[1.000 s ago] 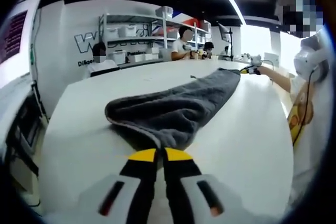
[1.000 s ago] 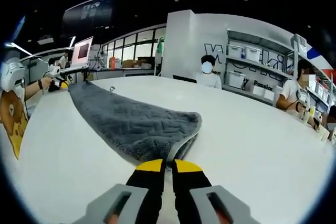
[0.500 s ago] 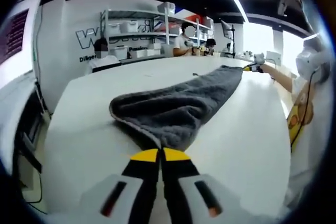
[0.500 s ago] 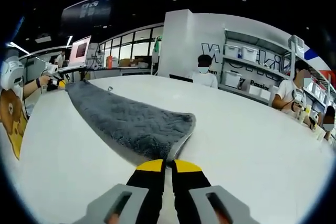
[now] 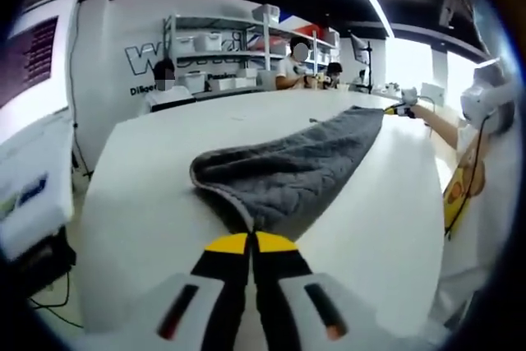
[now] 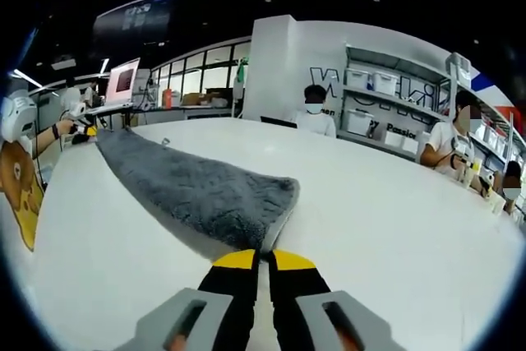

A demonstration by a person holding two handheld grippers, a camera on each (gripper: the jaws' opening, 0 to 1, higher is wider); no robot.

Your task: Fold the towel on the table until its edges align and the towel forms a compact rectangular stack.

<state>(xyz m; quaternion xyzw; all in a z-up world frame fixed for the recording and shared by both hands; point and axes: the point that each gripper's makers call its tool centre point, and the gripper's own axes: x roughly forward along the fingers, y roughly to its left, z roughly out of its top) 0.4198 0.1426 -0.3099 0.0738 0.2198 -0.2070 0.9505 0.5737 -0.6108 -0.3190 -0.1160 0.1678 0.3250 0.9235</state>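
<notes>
Pinching towel [image 5: 288,174] ends: both claws | white table [image 6: 394,203] | shelved room behind

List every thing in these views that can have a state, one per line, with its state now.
left gripper: shut on the towel's corner.
right gripper: shut on the towel's corner.
towel: grey, folded over lengthwise, stretched between the two grippers over the table.
table: white, carrying the towel.
monitor: switched on.
</notes>
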